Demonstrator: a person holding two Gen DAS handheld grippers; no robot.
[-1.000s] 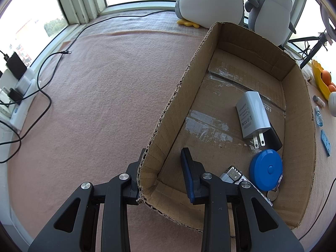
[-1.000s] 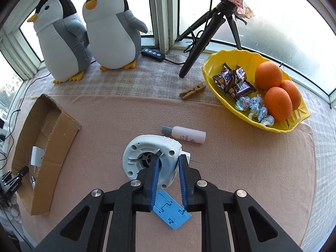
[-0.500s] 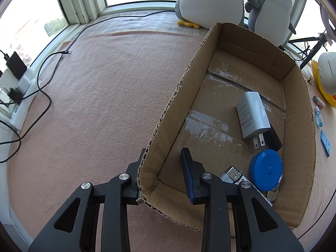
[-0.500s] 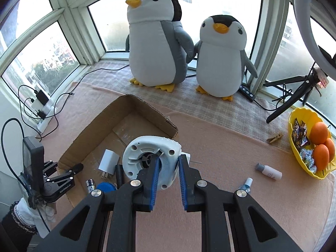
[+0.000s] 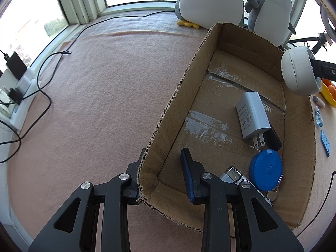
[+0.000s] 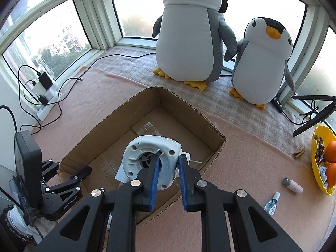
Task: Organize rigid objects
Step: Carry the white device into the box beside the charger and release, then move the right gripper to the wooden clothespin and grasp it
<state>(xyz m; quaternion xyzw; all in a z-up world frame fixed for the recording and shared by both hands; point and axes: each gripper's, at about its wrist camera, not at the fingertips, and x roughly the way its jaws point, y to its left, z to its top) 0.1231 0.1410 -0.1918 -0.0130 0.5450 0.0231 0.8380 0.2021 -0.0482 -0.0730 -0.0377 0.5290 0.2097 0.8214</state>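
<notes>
Right gripper (image 6: 168, 174) clamped on the white round device (image 6: 152, 163), hanging above the cardboard box (image 6: 190, 110), near its right wall. Left gripper (image 5: 159, 174) clamped on the box's near left corner. Straight down lies bare box floor, charger (image 5: 252, 114) and blue disc (image 5: 265, 169) toward the near end.

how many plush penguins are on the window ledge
2: the big grey-and-white plush penguin stands behind the cardboard box; the smaller grey-and-white plush penguin is beside it, toward the black tripod.
</notes>
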